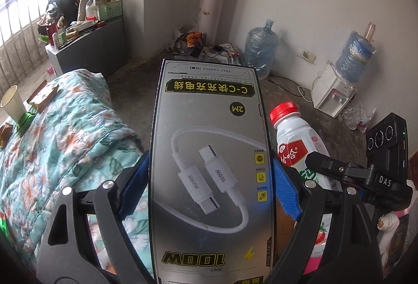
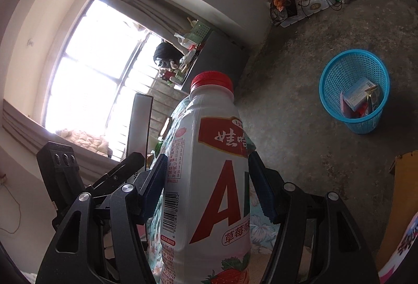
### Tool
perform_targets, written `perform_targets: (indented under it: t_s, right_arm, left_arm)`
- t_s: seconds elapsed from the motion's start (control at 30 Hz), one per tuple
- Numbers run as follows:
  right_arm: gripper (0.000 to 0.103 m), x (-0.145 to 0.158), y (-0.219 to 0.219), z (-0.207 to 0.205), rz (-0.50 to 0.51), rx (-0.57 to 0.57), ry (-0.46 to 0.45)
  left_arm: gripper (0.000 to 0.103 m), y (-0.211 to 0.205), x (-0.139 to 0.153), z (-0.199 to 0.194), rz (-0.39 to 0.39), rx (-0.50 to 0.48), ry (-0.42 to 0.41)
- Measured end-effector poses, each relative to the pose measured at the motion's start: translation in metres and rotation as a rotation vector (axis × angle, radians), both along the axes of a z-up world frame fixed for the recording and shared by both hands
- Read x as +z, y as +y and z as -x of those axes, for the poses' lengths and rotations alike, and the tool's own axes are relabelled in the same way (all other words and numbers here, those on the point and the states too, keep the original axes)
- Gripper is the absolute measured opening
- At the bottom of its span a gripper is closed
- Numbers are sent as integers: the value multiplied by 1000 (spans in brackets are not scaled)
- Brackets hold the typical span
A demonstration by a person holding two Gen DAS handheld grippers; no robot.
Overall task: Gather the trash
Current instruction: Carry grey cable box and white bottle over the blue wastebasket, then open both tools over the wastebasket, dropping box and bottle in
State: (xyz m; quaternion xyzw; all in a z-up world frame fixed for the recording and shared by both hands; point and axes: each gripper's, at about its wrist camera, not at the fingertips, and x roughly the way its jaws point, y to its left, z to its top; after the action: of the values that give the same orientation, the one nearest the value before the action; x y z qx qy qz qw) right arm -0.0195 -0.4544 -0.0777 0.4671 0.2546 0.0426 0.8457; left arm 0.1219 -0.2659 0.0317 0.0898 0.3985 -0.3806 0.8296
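My left gripper (image 1: 210,187) is shut on a grey charging-cable box (image 1: 210,153), held upright between its blue pads. My right gripper (image 2: 207,187) is shut on a white drink bottle (image 2: 209,179) with a red cap, label facing the camera. In the left wrist view the bottle (image 1: 295,137) and the right gripper's body (image 1: 365,176) sit just right of the box. In the right wrist view the box (image 2: 139,124) shows edge-on to the bottle's left. A blue mesh trash basket (image 2: 337,74) stands on the concrete floor, upper right, with packaging inside.
A bed with a floral quilt (image 1: 52,153) lies at left, bearing a paper cup (image 1: 11,103) and small wrappers. A grey cabinet (image 1: 91,48) stands by the window. Water jugs (image 1: 261,48), a dispenser (image 1: 331,93) and floor litter (image 1: 193,43) line the far wall.
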Motion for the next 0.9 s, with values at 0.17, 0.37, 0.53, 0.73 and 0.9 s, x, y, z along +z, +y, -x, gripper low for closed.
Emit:
perform_targets:
  t_s: [0.17,0.37,0.53,0.73,0.9]
  right_arm:
    - [61,-13,-19,7,-32,-48,13]
    - [61,-35,-43,15,-76,-117,47]
    - [61,-56,-72,25,-139,-200,68]
    - [61,-77,-103,21,-182,-288,118]
    - [61,-110,-132,0,-278,-318,146]
  left_arm:
    - [81,-34,-13,-7,-11,-50,42]
    - [81,-68,-28,-18,-23,-113,79]
    - [81,-102,-41,-35,-42,-165,117]
    - [81,-161,-71,-62,-97,-241,190]
    - [81,-217,-108,-85,-160,-279,276]
